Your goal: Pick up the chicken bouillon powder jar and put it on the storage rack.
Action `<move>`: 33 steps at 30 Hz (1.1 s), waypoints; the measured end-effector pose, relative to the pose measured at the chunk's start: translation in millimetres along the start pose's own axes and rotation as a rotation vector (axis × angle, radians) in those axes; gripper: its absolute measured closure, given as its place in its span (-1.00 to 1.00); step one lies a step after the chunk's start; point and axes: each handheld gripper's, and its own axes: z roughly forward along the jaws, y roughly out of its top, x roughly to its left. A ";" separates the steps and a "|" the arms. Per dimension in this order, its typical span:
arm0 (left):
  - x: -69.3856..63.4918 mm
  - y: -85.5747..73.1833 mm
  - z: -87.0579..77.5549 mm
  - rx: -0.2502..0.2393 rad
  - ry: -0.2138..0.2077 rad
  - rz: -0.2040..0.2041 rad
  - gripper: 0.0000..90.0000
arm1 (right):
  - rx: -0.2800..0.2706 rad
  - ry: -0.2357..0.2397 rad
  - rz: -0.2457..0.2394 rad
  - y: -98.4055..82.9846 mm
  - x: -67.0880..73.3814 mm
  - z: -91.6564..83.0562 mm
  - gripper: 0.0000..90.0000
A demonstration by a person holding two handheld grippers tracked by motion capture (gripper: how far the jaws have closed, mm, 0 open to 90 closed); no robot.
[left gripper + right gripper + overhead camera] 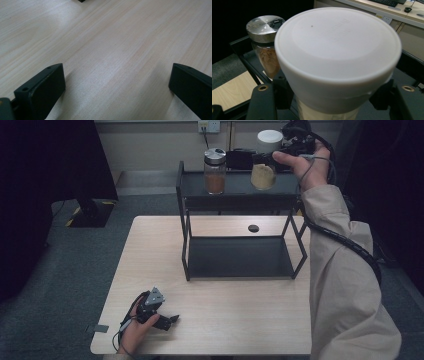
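A glass jar (264,170) with a wide white lid (337,50) and pale powder inside is at the right end of the black rack's top shelf (240,184). My right gripper (268,159) is shut on it just under the lid, one jaw on each side (332,97). Its base is close to the shelf; I cannot tell whether it touches. A second jar (215,171) with a silver lid (265,25) and brown powder stands upright on the same shelf, to the left. My left gripper (171,321) lies low over the table's front left, jaws open and nothing between them (117,85).
The rack's lower shelf (240,256) is bare. The wooden table (235,320) has a small dark hole (253,228) behind the rack. A dark stand (90,212) is on the floor at the far left, and a wall socket (209,126) is behind the rack.
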 end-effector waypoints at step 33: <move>0.5 0.1 0.2 -0.001 -0.001 0.001 -1.00 | 0.026 -0.005 0.026 -1.8 -5.7 28.8 -0.23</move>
